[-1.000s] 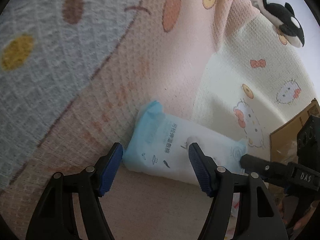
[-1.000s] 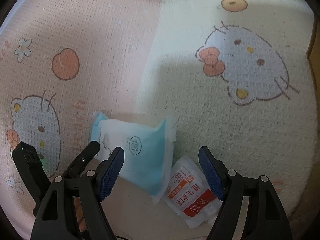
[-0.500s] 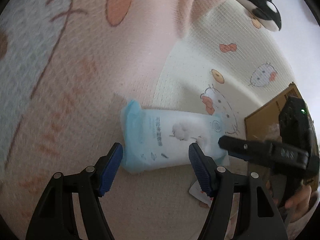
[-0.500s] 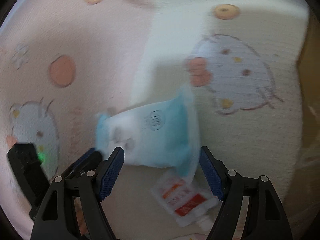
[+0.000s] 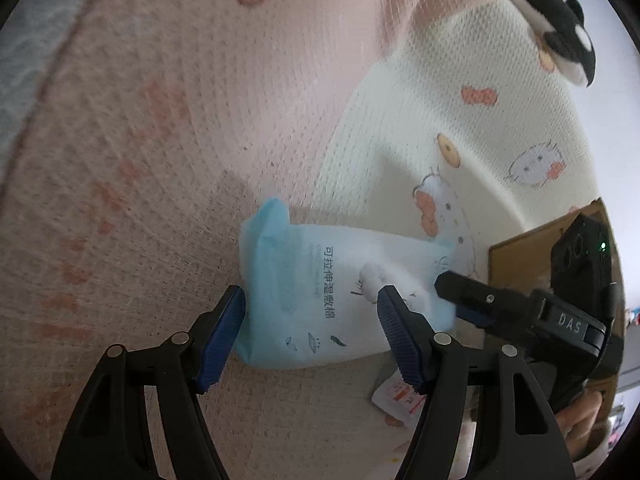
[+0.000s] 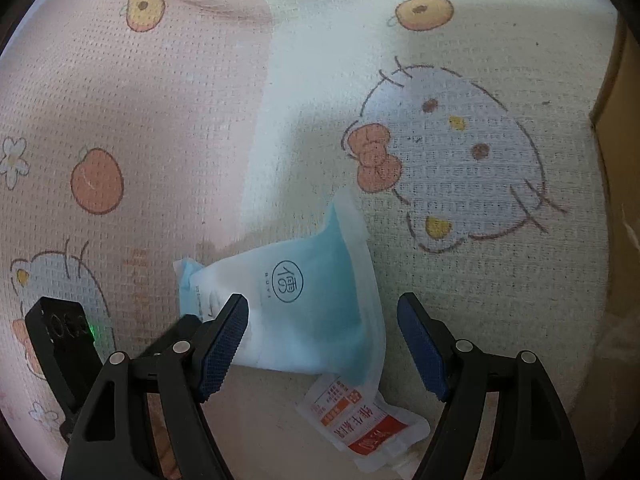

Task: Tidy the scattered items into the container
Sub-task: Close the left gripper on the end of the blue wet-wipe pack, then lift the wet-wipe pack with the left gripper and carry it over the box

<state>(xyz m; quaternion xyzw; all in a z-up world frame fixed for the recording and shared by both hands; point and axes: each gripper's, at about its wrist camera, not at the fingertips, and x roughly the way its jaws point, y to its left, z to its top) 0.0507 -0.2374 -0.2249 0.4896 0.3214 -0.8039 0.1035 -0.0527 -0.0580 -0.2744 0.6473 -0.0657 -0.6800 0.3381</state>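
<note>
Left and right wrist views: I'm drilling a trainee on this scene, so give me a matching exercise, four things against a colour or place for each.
Things:
1. soft blue-and-white wipes pack
2. small white-and-orange sachet
3. black-and-white orca plush
4. brown cardboard box

Descriptions:
A. far end of the blanket
B. partly under the pack's edge
C. between both open grippers
D. right edge, beside the cartoon-cat blanket

Pairs: 1-C, 2-B, 3-A, 4-D

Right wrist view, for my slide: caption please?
Open right gripper straddles blue-white pack above orange sachet on cartoon blanket.
</note>
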